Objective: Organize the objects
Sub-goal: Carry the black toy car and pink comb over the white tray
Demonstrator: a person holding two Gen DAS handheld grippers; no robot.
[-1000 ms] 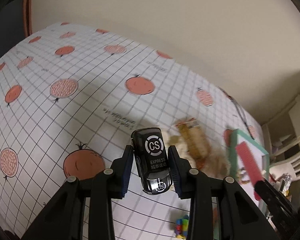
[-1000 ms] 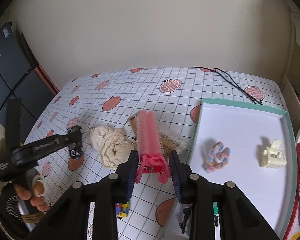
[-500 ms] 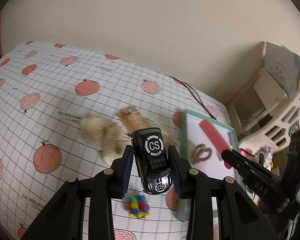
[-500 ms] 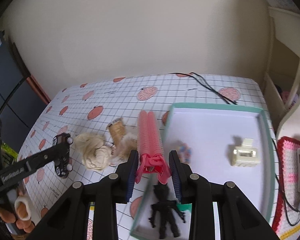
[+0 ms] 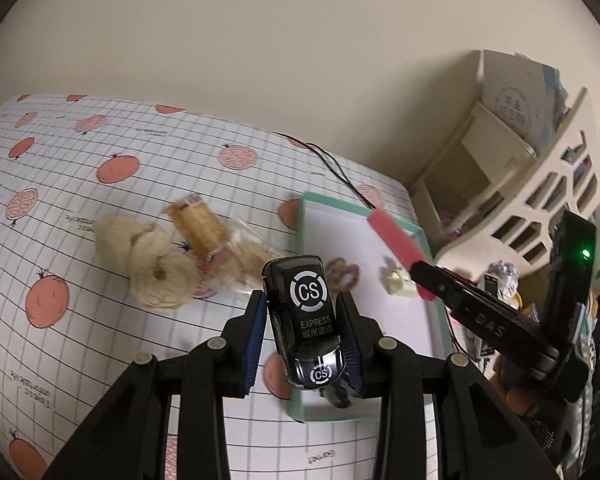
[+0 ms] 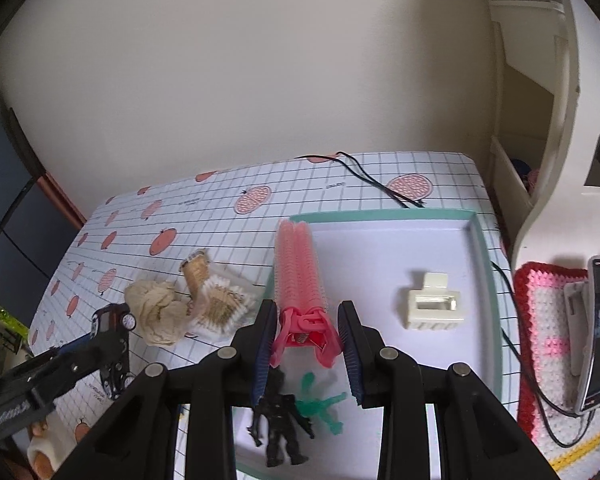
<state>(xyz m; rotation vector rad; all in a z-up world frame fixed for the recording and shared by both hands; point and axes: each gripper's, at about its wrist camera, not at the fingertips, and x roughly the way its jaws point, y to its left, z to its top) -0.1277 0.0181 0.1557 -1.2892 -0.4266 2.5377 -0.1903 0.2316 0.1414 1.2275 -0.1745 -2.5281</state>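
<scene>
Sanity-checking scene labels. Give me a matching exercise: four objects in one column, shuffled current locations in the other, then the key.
Things:
1. black toy car
2. pink hair clip
3. cream claw clip
4. cream yarn bundle

Places:
A. lying inside the tray, not held
B. held in the left gripper
C. on the tablecloth, outside the tray
D. held in the right gripper

Pairs: 1-B, 2-D, 3-A, 4-C
</scene>
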